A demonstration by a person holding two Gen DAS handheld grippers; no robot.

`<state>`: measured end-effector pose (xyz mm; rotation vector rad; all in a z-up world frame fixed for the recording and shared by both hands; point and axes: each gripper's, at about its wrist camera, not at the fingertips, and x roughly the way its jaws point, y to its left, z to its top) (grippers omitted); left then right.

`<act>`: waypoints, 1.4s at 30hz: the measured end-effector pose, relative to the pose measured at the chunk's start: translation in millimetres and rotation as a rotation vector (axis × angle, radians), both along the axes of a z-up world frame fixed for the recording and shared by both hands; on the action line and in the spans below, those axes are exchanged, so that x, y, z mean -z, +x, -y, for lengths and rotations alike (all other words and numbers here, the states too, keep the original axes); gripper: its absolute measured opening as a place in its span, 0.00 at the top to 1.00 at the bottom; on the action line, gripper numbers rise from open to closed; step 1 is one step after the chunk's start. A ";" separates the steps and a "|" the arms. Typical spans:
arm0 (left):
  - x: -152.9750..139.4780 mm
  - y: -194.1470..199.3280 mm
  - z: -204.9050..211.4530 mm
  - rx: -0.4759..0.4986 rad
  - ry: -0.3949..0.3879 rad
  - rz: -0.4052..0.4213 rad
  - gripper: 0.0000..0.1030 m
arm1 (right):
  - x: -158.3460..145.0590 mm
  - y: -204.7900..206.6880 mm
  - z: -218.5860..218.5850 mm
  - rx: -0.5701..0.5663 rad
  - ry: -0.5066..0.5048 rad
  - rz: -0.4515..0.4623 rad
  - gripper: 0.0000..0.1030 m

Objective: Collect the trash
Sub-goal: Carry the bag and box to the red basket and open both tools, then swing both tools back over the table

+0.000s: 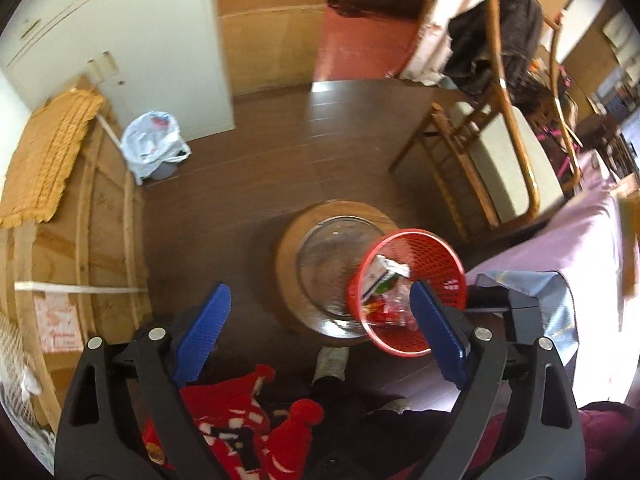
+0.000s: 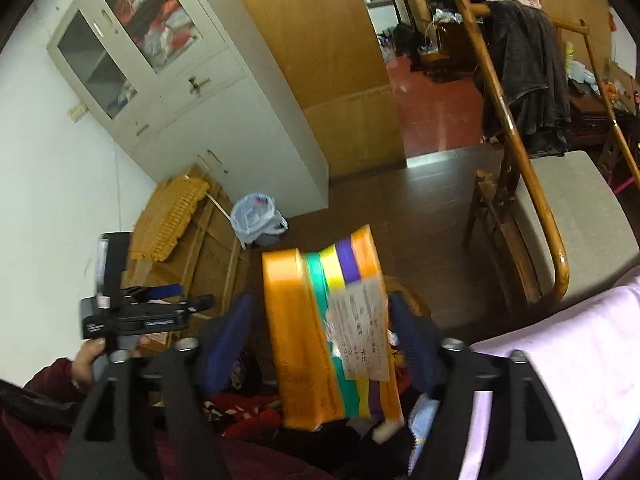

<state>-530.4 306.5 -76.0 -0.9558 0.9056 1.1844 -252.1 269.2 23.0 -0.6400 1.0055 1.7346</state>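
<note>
Covering the room, dark wood floor (image 1: 260, 152) meets a white cabinet (image 2: 224, 120)

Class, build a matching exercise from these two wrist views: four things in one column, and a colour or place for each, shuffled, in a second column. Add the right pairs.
Things:
1. mesh basket
2. striped box
3. plastic bag
4. dark garment

Descriptions:
A. white, lining a bin by the cabinet
B. draped over a wooden chair back
C. red, with wrappers inside
D. orange, between the right gripper's blue fingers

Pairs: 1-C, 2-D, 3-A, 4-B
</note>
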 end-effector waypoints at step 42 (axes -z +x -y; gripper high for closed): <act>-15.4 293.7 32.4 0.800 0.061 0.086 0.14 | -16.1 168.0 248.2 0.833 0.104 0.072 0.26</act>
